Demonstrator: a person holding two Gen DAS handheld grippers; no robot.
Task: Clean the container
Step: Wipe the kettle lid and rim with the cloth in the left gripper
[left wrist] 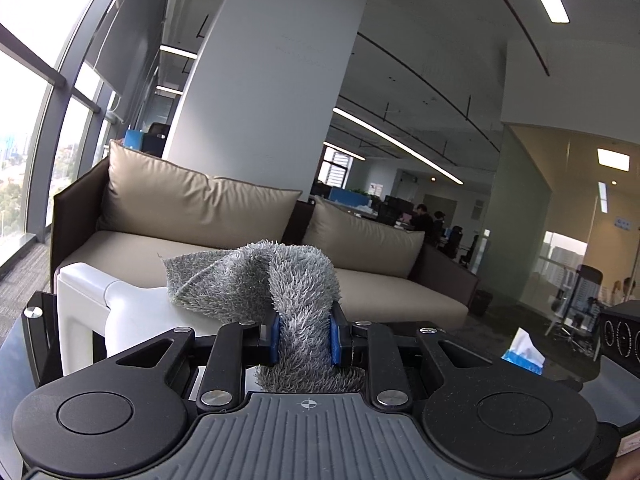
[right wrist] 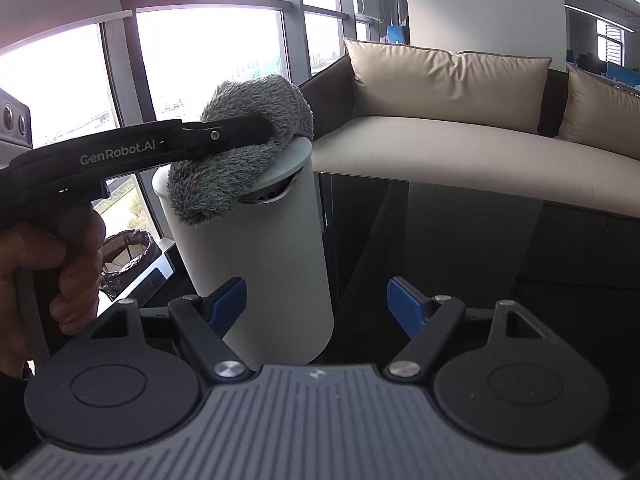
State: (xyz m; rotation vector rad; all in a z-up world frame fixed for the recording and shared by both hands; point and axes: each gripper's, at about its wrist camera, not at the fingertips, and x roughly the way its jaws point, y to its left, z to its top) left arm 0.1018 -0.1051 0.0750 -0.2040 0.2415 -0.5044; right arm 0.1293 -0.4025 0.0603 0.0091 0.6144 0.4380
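On the dark glass table [right wrist: 460,216] in front of the beige sofa [right wrist: 440,136], the white container [right wrist: 256,264] stands upright, and the step in hand looks like wiping its top. Furthest left in the right wrist view, a person's hand [right wrist: 60,276] grips the handle of the left gripper [left wrist: 306,338], which reaches in over the container; its blue pads [left wrist: 275,340] are pressed together on a fluffy grey cloth [right wrist: 236,160], pinching a fold of it while the rest drapes over the lid [right wrist: 288,156] and the near rim. The cloth touches the top only, and the side wall below shows bare. Further right and lower, the right gripper [right wrist: 316,300] is spread wide and holds nothing: its left pad [right wrist: 228,300] sits just beside the container's lower wall, whether touching I cannot tell, and the other pad is well apart over the table. The next move probably calls for the right jaws to close around the body and steady it, so the cloth can be dragged across the lid and down the wall without tipping it.
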